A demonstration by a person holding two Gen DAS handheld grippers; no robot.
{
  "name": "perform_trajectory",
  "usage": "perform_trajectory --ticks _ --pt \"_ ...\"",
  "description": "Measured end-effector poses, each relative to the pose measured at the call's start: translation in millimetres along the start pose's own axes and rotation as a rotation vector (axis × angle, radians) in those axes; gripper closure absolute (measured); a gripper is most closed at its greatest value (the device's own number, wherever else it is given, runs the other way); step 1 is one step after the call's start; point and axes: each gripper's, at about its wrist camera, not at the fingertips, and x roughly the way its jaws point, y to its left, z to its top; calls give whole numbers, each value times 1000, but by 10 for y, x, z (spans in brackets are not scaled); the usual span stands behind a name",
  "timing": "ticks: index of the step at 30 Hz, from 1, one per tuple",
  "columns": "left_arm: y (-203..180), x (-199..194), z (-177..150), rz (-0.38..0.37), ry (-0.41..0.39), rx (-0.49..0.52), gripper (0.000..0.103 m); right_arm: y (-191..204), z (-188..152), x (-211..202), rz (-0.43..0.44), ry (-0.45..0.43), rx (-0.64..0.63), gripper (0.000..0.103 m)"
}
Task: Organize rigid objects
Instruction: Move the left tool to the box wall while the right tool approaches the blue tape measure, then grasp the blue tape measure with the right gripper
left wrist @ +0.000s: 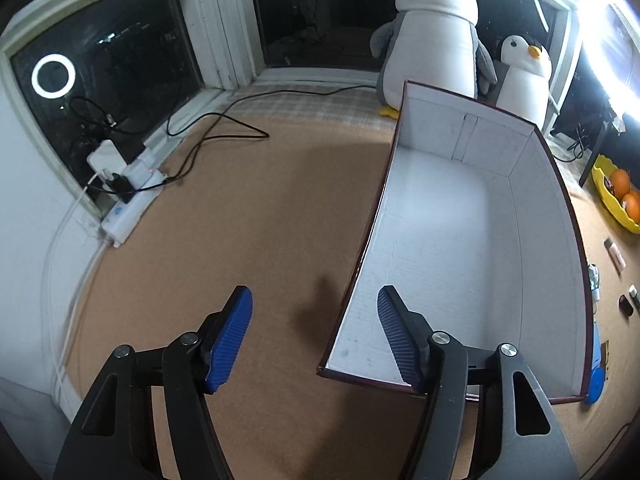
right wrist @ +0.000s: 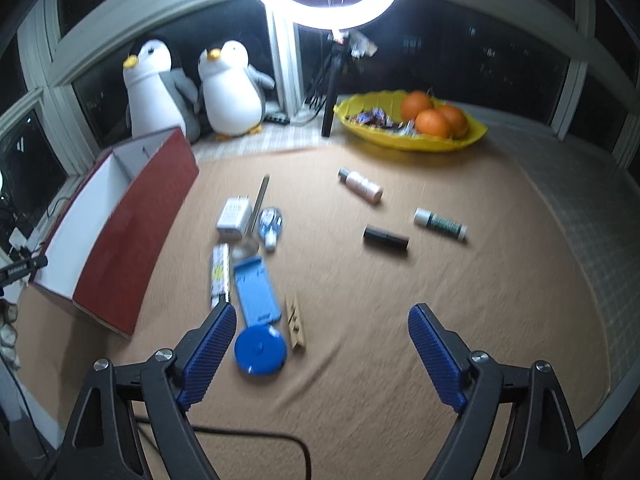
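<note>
Currently both grippers are hanging open, holding nothing: left gripper [left wrist: 316, 332] is straddling the box [left wrist: 460, 248] wall, right gripper [right wrist: 322, 354] is hovering near the disc [right wrist: 259, 351], likely first pick; items are lying right of the box.

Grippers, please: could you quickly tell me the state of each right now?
Left gripper: open, holding nothing.
Right gripper: open, holding nothing.
</note>
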Motion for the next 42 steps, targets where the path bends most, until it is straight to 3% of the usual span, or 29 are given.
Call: perform_trajectory --ticks 10,16,25,35,42 --pt "-12 122 16 -21 21 16 42 263 -304 410 120 171 4 35" --pt "8 151 11 -26 30 13 42 407 -382 661 135 240 -12 40" --pt "-2 225 -11 -34 45 15 42 509 -407 902 98 291 -47 47" --pt "-21 293 -2 -37 66 14 59 602 -314 1020 44 285 -105 47" --pt "-41 305 -2 -36 70 13 64 652 -281 1054 30 273 -133 47"
